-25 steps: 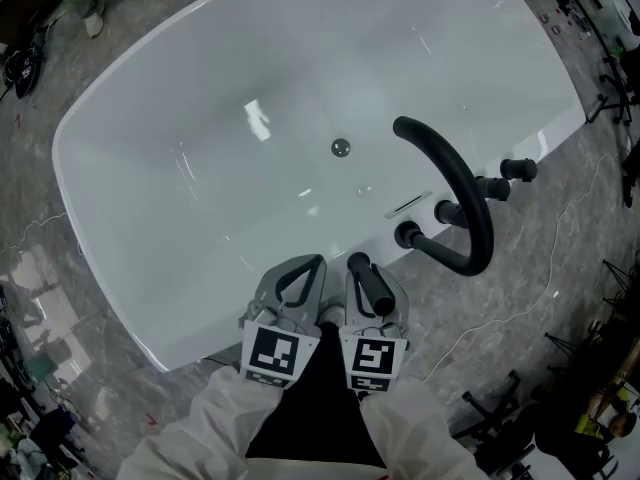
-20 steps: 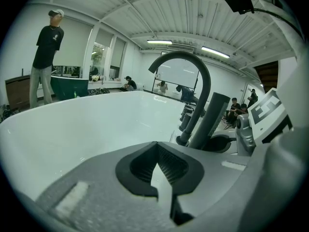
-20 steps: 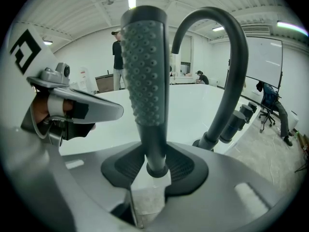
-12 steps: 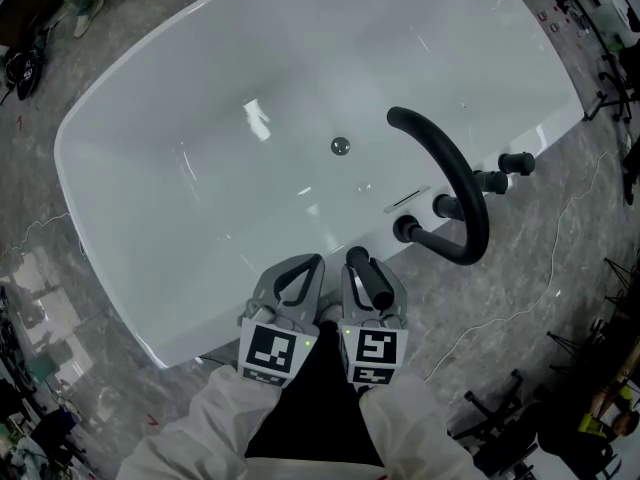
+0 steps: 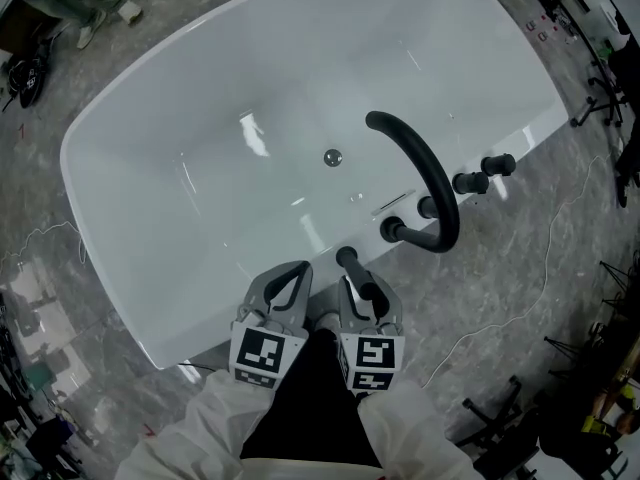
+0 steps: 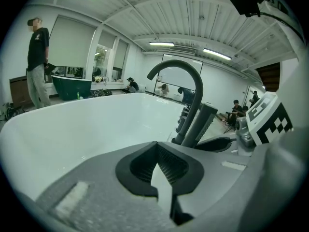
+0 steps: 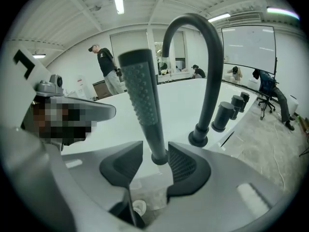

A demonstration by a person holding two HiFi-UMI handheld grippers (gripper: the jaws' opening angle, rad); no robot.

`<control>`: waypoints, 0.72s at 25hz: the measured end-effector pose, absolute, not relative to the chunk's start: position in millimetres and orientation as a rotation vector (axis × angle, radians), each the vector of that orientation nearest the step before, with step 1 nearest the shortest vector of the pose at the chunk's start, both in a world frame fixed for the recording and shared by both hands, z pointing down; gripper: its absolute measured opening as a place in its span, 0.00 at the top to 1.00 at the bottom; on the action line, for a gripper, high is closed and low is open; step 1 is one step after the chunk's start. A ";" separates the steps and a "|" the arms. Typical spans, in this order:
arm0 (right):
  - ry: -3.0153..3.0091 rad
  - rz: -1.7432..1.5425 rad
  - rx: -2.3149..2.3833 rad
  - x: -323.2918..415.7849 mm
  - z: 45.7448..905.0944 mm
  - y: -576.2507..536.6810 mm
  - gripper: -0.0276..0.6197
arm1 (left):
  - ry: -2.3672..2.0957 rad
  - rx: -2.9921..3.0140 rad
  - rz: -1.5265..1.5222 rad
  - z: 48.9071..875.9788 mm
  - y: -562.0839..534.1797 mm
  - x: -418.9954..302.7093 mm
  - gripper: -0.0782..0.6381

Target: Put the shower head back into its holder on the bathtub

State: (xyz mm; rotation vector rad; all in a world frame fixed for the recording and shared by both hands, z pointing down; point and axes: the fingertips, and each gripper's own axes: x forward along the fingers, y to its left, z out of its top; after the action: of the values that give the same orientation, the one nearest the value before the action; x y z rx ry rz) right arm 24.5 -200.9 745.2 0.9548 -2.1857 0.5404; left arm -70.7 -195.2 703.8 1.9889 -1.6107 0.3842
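A grey marbled floor [image 5: 520, 268] lies under a white bathtub [image 5: 200, 138], which fills most of the head view. On the tub's near rim rises a tall black spout [image 5: 430, 178] that arches over the basin. Two white sleeves [image 5: 225, 418] reach in from the bottom edge, each with a gripper over the rim. The left gripper [image 6: 157, 146] hangs just left of the fittings with its jaws brought together at the tips and nothing between them. The right gripper [image 7: 155, 149] is beside it. Its jaws are opening around the shower head [image 7: 145, 105], with the left pad standing clear of the handle and the right pad close by its base. The shower head stands upright, with its foot in the round holder [image 7: 158, 157] on the rim, just beside the spout's base. Further along the rim sit three short black knobs [image 5: 468, 182]. A small round drain [image 5: 332, 157] lies in the tub's bottom.
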 end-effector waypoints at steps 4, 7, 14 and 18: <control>-2.213 0.517 0.972 30.2 724.0 -198.8 0.72 | -1.620 2.014 0.393 687.1 -193.0 -65.8 0.89; -2.234 0.496 0.995 35.7 708.1 -198.5 0.73 | -1.632 2.039 0.409 674.8 -190.1 -60.7 0.89; -2.265 0.484 1.018 60.3 667.6 -189.5 0.80 | -1.639 2.040 0.443 651.7 -174.8 -39.2 0.89; -2.300 0.481 1.039 75.2 632.2 -186.2 0.82 | -1.665 2.043 0.454 625.4 -165.5 -34.7 0.89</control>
State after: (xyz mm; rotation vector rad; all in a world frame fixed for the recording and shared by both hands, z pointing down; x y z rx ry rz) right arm 75.2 -186.2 632.2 1.0390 -2.3004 0.4814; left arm -34.7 -165.5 625.4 2.0428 -1.6648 0.4535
